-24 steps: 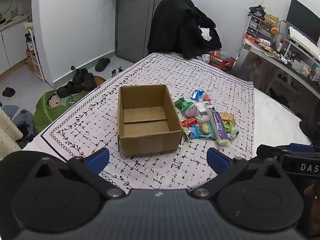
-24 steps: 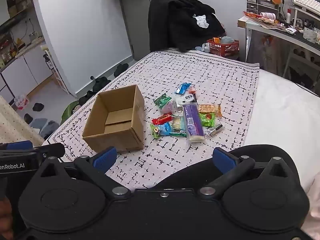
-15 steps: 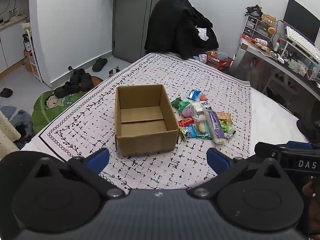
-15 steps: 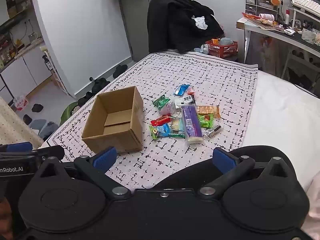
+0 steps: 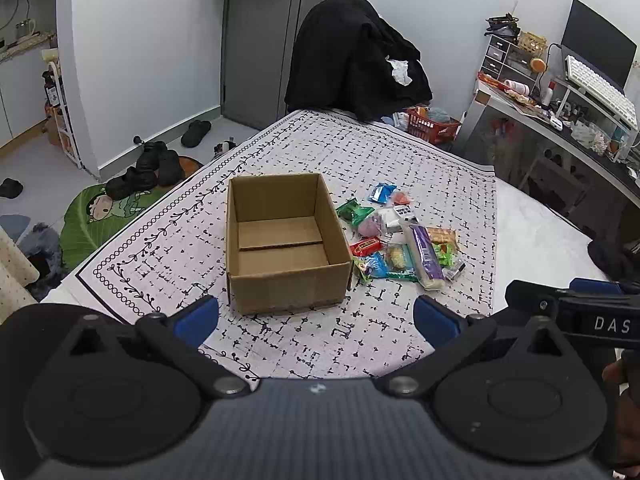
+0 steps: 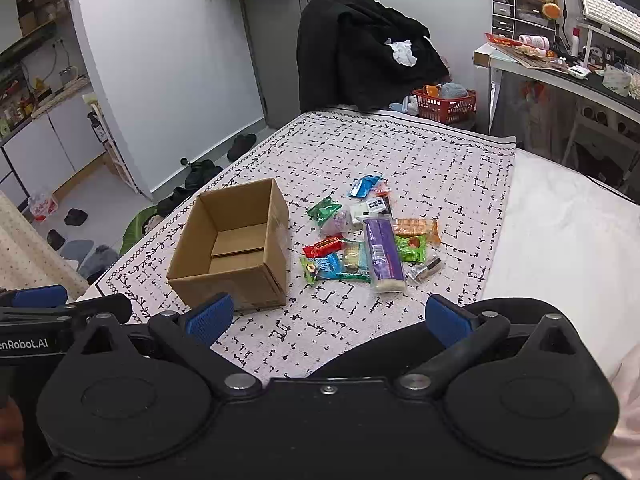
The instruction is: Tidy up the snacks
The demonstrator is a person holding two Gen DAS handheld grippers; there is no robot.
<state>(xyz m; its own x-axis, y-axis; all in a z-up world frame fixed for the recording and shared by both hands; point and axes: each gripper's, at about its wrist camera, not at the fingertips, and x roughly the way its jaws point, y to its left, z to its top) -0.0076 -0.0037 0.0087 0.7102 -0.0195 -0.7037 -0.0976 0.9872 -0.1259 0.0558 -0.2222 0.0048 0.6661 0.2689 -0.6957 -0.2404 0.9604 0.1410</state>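
An open, empty cardboard box (image 5: pixel 280 244) (image 6: pixel 236 248) stands on a patterned cloth. Right of it lies a pile of snack packets (image 5: pixel 400 240) (image 6: pixel 372 240), with a long purple packet (image 5: pixel 424 256) (image 6: pixel 383 254) the largest, plus green, red, blue and orange ones. My left gripper (image 5: pixel 316 316) is open and empty, held back from the box's near side. My right gripper (image 6: pixel 328 318) is open and empty, short of the pile. The right gripper's side shows in the left wrist view (image 5: pixel 572 312).
The cloth (image 5: pixel 360 160) covers a bed; bare white sheet (image 6: pixel 560 240) lies to the right. A chair draped in black clothes (image 5: pixel 352 56) and a red basket (image 6: pixel 444 106) stand beyond. A cluttered desk (image 6: pixel 560 68) is at the right. Shoes lie on the floor (image 5: pixel 152 168) to the left.
Both grippers have drawn slightly back or up; box and snacks look a little farther and shift left in view. Both stay open. Nothing on the cloth has moved.
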